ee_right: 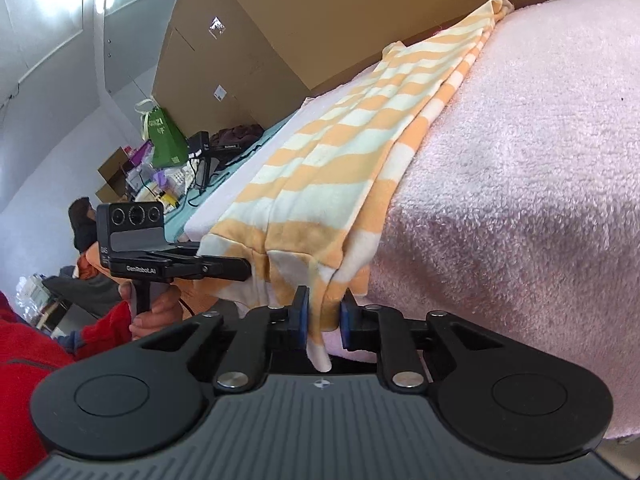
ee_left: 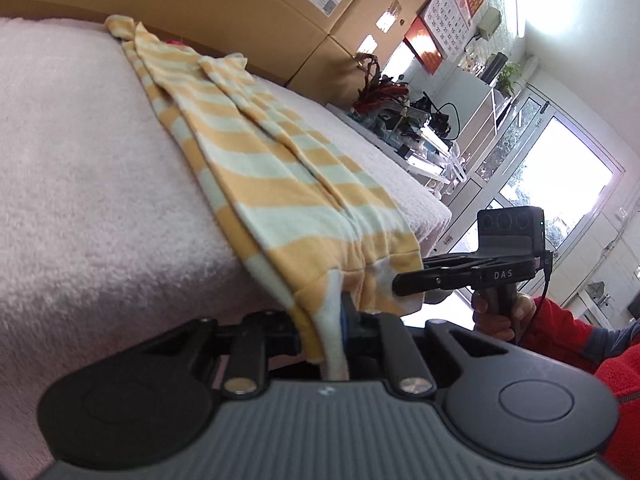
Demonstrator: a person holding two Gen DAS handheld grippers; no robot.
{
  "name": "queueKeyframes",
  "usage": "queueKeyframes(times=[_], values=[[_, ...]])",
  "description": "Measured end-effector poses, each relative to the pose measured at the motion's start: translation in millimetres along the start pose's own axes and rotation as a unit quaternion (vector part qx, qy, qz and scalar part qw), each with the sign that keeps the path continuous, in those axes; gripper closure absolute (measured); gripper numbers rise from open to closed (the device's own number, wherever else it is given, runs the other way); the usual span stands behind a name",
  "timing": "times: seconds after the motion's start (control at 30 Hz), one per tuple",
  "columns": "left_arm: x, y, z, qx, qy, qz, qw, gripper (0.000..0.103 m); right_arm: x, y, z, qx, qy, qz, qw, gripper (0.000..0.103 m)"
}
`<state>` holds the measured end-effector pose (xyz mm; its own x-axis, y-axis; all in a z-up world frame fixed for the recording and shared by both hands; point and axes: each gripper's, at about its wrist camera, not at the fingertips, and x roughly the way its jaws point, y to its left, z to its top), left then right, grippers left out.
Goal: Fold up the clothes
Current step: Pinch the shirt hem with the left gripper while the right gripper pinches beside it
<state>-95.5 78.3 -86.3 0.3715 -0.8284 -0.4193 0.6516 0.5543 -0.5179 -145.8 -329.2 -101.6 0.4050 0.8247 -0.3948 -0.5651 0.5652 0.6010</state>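
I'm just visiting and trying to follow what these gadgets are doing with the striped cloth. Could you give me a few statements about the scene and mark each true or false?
1. The striped garment has yellow and pale stripes. True.
2. It lies on a bare wooden tabletop. False: it lies on a fluffy pink blanket.
3. The left gripper has the garment's near edge between its fingers. True: its jaws are closed on the fabric.
4. The right gripper hangs far above the garment. False: it is at the near edge, with fabric between its blue pads.
5. Large cardboard boxes stand behind the blanket. True.
6. The person's sleeve is green. False: it is red.
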Motion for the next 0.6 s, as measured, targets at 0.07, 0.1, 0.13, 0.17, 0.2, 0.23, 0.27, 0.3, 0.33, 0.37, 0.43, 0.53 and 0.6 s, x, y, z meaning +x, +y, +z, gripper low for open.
queueKeyframes(times=[0.07, 0.1, 0.13, 0.17, 0.2, 0.23, 0.27, 0.3, 0.33, 0.37, 0.43, 0.53, 0.6], values=[[0, -3, 4, 0.003, 0.009, 0.005, 0.9999, 0.092, 1, 3, 1, -0.003, 0.005, -0.008, 1.0, 0.071], [-1, -8, 5, 0.013, 0.015, 0.013, 0.9997, 0.092, 1, 4, 1, -0.003, 0.009, -0.007, 1.0, 0.071], [-1, -9, 6, 0.017, 0.019, 0.015, 0.9996, 0.092, 0, 6, 3, -0.005, 0.01, -0.005, 1.0, 0.076], [-2, -11, 7, 0.016, 0.022, 0.017, 0.9995, 0.092, -3, 9, 5, -0.008, 0.01, -0.004, 1.0, 0.084], [-4, -13, 10, 0.011, 0.02, 0.014, 0.9996, 0.092, -5, 13, 6, -0.012, 0.01, -0.003, 1.0, 0.084], [-7, -14, 13, 0.007, 0.018, 0.012, 0.9997, 0.092, -9, 16, 9, -0.014, 0.009, 0.003, 1.0, 0.085], [-9, -16, 16, 0.002, 0.016, 0.01, 0.9998, 0.092, -13, 19, 13, -0.014, 0.008, 0.012, 1.0, 0.085], [-12, -17, 19, -0.003, 0.014, 0.007, 0.9999, 0.092, -17, 22, 16, -0.015, 0.008, 0.02, 1.0, 0.085], [-14, -19, 22, -0.007, 0.012, 0.005, 0.9999, 0.093, -20, 24, 20, -0.015, 0.007, 0.028, 0.999, 0.085], [-17, -20, 26, -0.015, 0.008, -0.002, 0.9998, 0.093, -23, 24, 24, -0.011, 0.006, 0.034, 0.999, 0.085], [-19, -20, 30, -0.025, 0.008, -0.007, 0.9996, 0.093, -25, 22, 32, 0.0, 0.004, 0.047, 0.999, 0.085], [-21, -20, 38, -0.035, 0.008, -0.013, 0.9993, 0.093, -26, 17, 40, 0.022, -0.007, 0.074, 0.997, 0.085], [-23, -17, 45, -0.054, 0.0, -0.023, 0.9983, 0.093, -26, 14, 46, 0.04, -0.02, 0.093, 0.995, 0.085]])
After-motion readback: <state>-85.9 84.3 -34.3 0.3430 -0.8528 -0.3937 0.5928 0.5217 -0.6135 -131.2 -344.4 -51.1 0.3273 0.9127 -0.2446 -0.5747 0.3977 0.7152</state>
